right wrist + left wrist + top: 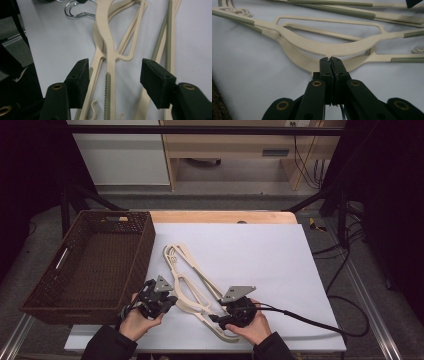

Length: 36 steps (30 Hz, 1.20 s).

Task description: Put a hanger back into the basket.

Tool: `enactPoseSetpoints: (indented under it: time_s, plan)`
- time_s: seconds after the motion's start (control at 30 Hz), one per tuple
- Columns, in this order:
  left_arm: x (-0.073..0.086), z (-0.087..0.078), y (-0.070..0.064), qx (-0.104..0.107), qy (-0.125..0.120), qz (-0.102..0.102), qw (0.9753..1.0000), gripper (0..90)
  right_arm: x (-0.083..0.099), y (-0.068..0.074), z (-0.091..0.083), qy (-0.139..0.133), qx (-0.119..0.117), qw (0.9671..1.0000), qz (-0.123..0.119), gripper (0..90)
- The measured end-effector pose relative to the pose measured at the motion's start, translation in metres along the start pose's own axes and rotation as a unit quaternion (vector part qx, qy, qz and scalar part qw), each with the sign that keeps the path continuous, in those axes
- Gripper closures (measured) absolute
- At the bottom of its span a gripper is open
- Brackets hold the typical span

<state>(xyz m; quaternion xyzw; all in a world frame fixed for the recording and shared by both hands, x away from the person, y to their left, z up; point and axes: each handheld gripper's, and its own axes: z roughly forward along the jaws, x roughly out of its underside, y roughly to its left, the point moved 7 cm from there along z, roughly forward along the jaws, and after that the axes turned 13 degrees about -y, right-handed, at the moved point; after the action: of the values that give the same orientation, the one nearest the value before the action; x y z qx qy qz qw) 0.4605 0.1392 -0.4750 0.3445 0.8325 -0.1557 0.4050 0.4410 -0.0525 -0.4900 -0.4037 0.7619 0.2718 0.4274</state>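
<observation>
Gripping nothing that can be made out, the left gripper (329, 59) has its two black jaws pressed flat together, their tips touching the curved lower edge of a cream plastic hanger (322, 47); whether a thin edge is pinched between them I cannot tell. Just beyond those tips the hanger's broad smooth neck arches sideways, and ribbed grey-green grip strips (337, 10) line the thin bars farther off.

Across from it, the right gripper (115, 75) stands wide open, its square, matte black pads on either side of a hanger arm (110, 82) that runs up between them, touching neither. That arm carries a toothed grey strip, and small curled hooks sit just short of the jaws. Beyond the jaws the arms merge into a slim loop, and past that lies a shiny metal hook (75, 11).

From the high view, the hangers (192, 282) lie stacked on a white sheet (260, 255) between both hands. Left of the left gripper (167, 302) sits a dark brown woven basket (145, 245), rectangular, with handle slots, holding nothing.
</observation>
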Motion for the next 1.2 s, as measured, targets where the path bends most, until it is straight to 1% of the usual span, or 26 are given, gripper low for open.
enactPoseSetpoints:
  time_s: [0.03, 0.1, 0.13, 0.17, 0.2, 0.23, 0.27, 0.33, 0.37, 0.4, 0.43, 0.47, 0.5, 0.53, 0.67, 0.7, 0.77, 0.83, 0.9, 0.97, 1.0, 1.03, 1.07, 1.1, 1.2]
  plan:
    - [0.000, 0.000, 0.000, 0.000, 0.000, 0.000, 1.0000, 88.4, 0.003, 0.001, 0.003, 0.006, 0.002, 1.0000, 0.001, 44.3]
    - [0.000, 0.000, 0.000, 0.000, 0.000, -0.002, 1.0000, 88.5, 0.005, 0.001, 0.005, 0.009, 0.002, 1.0000, 0.004, 45.6]
    - [0.000, 0.000, 0.000, 0.000, 0.000, -0.002, 1.0000, 88.5, 0.007, 0.001, 0.006, 0.016, 0.003, 0.9999, 0.003, 46.7]
    - [0.000, 0.000, 0.000, 0.001, 0.000, -0.002, 1.0000, 88.5, 0.009, 0.001, 0.007, 0.022, -0.002, 0.9997, -0.002, 47.8]
    - [0.000, 0.000, 0.000, 0.001, 0.002, -0.001, 1.0000, 88.5, 0.011, 0.002, 0.009, 0.026, 0.000, 0.9997, -0.001, 49.0]
    - [0.001, 0.000, 0.001, 0.000, 0.001, -0.003, 1.0000, 88.5, 0.014, 0.002, 0.012, 0.035, -0.003, 0.9994, -0.004, 52.3]
    - [0.001, 0.000, 0.001, 0.000, 0.001, -0.003, 1.0000, 88.5, 0.016, 0.003, 0.012, 0.043, -0.003, 0.9991, -0.002, 53.9]
    - [0.001, 0.001, 0.000, 0.001, 0.000, -0.005, 1.0000, 88.4, 0.017, 0.002, 0.014, 0.042, -0.005, 0.9991, -0.006, 55.6]
    - [0.001, 0.001, 0.000, 0.002, 0.000, -0.006, 1.0000, 88.5, 0.018, 0.002, 0.015, 0.044, -0.003, 0.9990, -0.005, 56.8]
    - [0.001, 0.001, 0.000, 0.002, 0.000, -0.006, 1.0000, 88.5, 0.019, 0.003, 0.015, 0.054, -0.002, 0.9986, -0.004, 57.9]
    - [0.001, 0.001, 0.000, 0.002, 0.000, -0.006, 1.0000, 88.5, 0.020, 0.003, 0.016, 0.053, -0.001, 0.9986, -0.002, 59.5]
    - [0.001, 0.001, 0.000, 0.002, 0.000, -0.006, 1.0000, 88.5, 0.022, 0.002, 0.017, 0.057, -0.004, 0.9983, -0.010, 61.5]
    - [0.001, 0.001, 0.000, 0.003, 0.000, -0.007, 1.0000, 88.5, 0.022, 0.001, 0.018, 0.057, -0.004, 0.9983, -0.012, 63.5]
    - [0.001, 0.001, 0.000, 0.003, -0.001, -0.007, 1.0000, 88.5, 0.022, 0.001, 0.018, 0.057, -0.004, 0.9983, -0.012, 63.5]
    - [0.000, 0.000, 0.000, 0.005, 0.000, -0.009, 1.0000, 88.5, 0.023, 0.002, 0.018, 0.060, -0.003, 0.9982, -0.009, 70.3]
    - [0.000, 0.000, 0.000, 0.005, 0.000, -0.009, 0.9999, 88.5, 0.024, 0.002, 0.018, 0.067, -0.006, 0.9977, -0.009, 72.3]
    - [0.000, 0.000, 0.000, 0.007, 0.000, -0.009, 0.9999, 88.4, 0.026, 0.002, 0.019, 0.070, -0.010, 0.9974, -0.010, 75.7]
    - [0.000, 0.000, 0.000, 0.009, -0.001, -0.009, 0.9999, 88.5, 0.026, 0.002, 0.019, 0.073, -0.011, 0.9972, -0.012, 76.8]
    - [0.001, 0.000, 0.000, 0.010, 0.000, -0.011, 0.9999, 88.4, 0.025, 0.002, 0.019, 0.070, -0.011, 0.9974, -0.009, 77.6]
    - [0.001, 0.000, 0.000, 0.012, -0.001, -0.015, 0.9998, 88.3, 0.024, 0.001, 0.017, 0.067, -0.010, 0.9976, -0.013, 78.2]
    - [0.001, 0.000, 0.000, 0.015, -0.002, -0.015, 0.9998, 88.2, 0.022, 0.001, 0.016, 0.067, -0.009, 0.9976, -0.010, 78.4]
    - [0.001, 0.000, 0.000, 0.017, -0.002, -0.020, 0.9997, 87.7, 0.020, -0.001, 0.014, 0.061, -0.008, 0.9979, -0.021, 78.8]
    - [0.001, 0.000, 0.000, 0.018, -0.005, -0.021, 0.9996, 87.7, 0.020, -0.001, 0.014, 0.061, -0.008, 0.9979, -0.021, 78.8]
    - [0.001, 0.000, 0.001, 0.021, -0.004, -0.022, 0.9995, 87.5, 0.019, 0.000, 0.013, 0.060, -0.002, 0.9981, -0.015, 78.9]
    - [0.000, -0.001, 0.001, 0.030, -0.012, -0.028, 0.9991, 85.0, 0.017, -0.002, 0.012, 0.053, 0.001, 0.9984, -0.018, 79.1]
